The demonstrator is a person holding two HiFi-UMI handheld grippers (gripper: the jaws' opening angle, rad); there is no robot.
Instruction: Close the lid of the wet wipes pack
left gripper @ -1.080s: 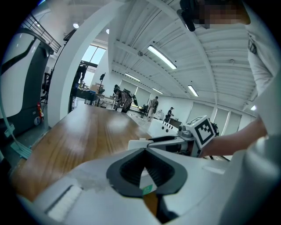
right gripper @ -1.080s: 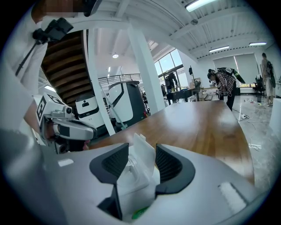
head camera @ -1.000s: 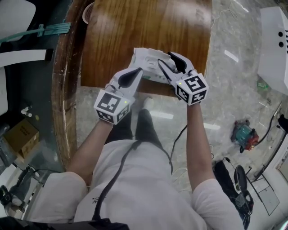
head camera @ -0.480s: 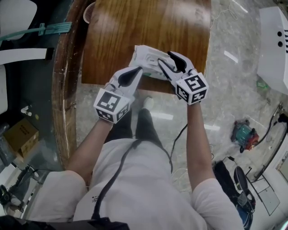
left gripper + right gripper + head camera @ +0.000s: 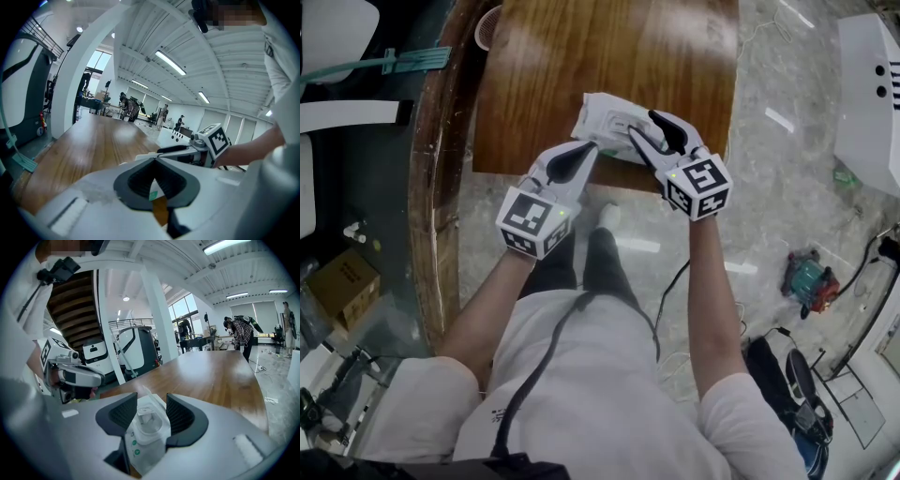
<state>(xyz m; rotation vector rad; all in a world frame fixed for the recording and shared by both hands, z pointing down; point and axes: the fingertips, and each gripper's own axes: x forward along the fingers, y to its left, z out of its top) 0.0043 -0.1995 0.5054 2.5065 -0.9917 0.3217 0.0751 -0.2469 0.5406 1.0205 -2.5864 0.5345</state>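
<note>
The white wet wipes pack (image 5: 605, 117) lies near the front edge of the wooden table (image 5: 581, 47). My right gripper (image 5: 641, 123) hangs open over its right part. In the right gripper view the pack (image 5: 136, 448) sits between the open jaws of the right gripper (image 5: 152, 399). Its thin lid flap (image 5: 145, 397) stands raised behind the round opening (image 5: 149, 422). My left gripper (image 5: 593, 146) is shut, its tips at the pack's near-left edge. Through the left gripper (image 5: 155, 159) a sliver of the pack (image 5: 153, 193) shows; I cannot tell whether it is pinched.
The table's front edge (image 5: 534, 174) runs just under both grippers, with grey floor and the person's legs below. A curved wooden rim (image 5: 427, 187) stands at the left, a cardboard box (image 5: 342, 281) beyond it. A white machine (image 5: 872, 84) and a tool (image 5: 806, 281) are at the right.
The pack has shifted slightly away and to the left and looks flatter on the table. The right gripper has moved forward a little with it. The left gripper has hardly moved.
</note>
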